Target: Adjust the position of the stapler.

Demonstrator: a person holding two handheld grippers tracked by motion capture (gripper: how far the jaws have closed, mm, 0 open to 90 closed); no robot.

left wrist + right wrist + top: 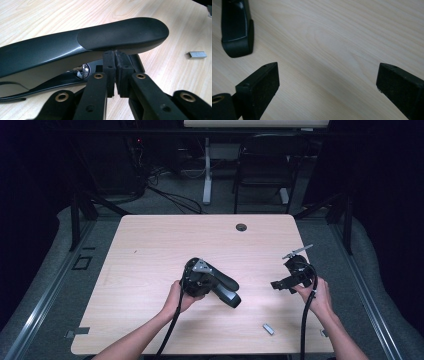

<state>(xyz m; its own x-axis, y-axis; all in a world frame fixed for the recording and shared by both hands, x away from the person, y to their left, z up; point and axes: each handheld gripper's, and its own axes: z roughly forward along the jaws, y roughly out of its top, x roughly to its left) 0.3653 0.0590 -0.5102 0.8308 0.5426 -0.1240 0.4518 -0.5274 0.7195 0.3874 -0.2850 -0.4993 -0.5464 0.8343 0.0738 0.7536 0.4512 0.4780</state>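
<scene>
Pale wood table (150, 250), dim room; stapler (222, 287), staple strip (268, 329) near

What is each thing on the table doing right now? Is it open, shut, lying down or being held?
stapler: lying on the table, arm down
left gripper: jaws together, tips right under the stapler's top arm
right gripper: jaws wide open, holding nothing, above bare wood
strip of staples: lying loose near the table's front edge, untouched
table: flat, light wood
</scene>
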